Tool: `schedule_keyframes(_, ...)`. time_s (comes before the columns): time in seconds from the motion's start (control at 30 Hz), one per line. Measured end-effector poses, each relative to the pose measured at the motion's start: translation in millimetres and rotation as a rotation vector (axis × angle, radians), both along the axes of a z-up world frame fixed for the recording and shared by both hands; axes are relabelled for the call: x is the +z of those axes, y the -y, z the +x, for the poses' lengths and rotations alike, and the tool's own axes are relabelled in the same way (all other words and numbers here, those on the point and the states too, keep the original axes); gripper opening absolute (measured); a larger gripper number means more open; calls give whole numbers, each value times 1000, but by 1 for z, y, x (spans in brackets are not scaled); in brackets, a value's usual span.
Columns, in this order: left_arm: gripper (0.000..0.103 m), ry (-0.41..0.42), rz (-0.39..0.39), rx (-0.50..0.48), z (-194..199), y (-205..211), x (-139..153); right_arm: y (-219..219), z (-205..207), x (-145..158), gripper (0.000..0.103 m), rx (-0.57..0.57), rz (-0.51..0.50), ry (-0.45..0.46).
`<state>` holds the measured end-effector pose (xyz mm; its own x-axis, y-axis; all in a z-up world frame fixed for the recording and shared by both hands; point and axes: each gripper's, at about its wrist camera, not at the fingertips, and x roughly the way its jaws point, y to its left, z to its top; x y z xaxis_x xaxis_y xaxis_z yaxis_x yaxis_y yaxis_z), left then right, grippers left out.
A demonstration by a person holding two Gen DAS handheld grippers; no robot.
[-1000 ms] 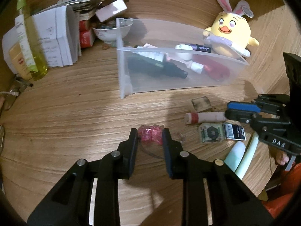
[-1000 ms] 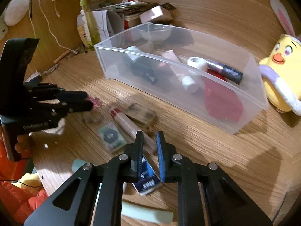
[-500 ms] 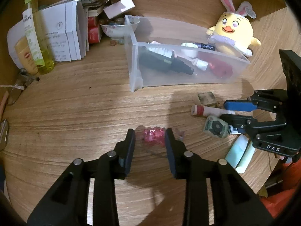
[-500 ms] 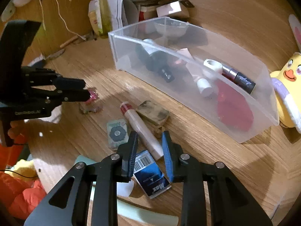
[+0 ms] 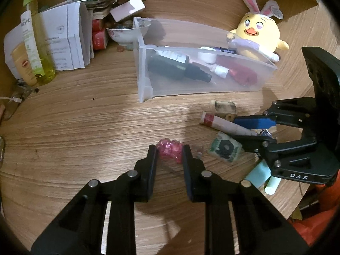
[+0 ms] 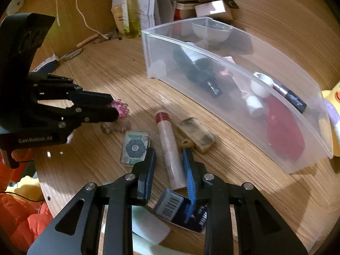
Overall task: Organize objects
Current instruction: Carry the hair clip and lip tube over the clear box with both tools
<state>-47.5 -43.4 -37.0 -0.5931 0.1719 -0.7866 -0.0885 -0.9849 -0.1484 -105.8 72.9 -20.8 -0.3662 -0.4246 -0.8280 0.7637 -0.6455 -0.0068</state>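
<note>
Pink, knobbly and translucent, the small plastic trinket (image 5: 170, 151) lies on the wooden bench (image 5: 85, 127) between your left hand-held gripper (image 5: 169, 152), whose jaws are closing on it. Squeeze evenly before lifting toward the clear plastic bin (image 5: 204, 89). Your right hand-held gripper (image 6: 169, 159) stands slightly spread around the white tube with a red band (image 6: 169, 146), not pinching it.

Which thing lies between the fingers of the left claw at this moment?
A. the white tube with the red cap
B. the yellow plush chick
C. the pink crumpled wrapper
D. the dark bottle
C: the pink crumpled wrapper sits between the closing jaws of the left claw on the wooden table.
</note>
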Motion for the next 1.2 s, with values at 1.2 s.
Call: schedule_keyframes(1.2, 22, -306, 34, 81, 4, -6, 97, -64, -5, 94, 14, -198, -328, -171)
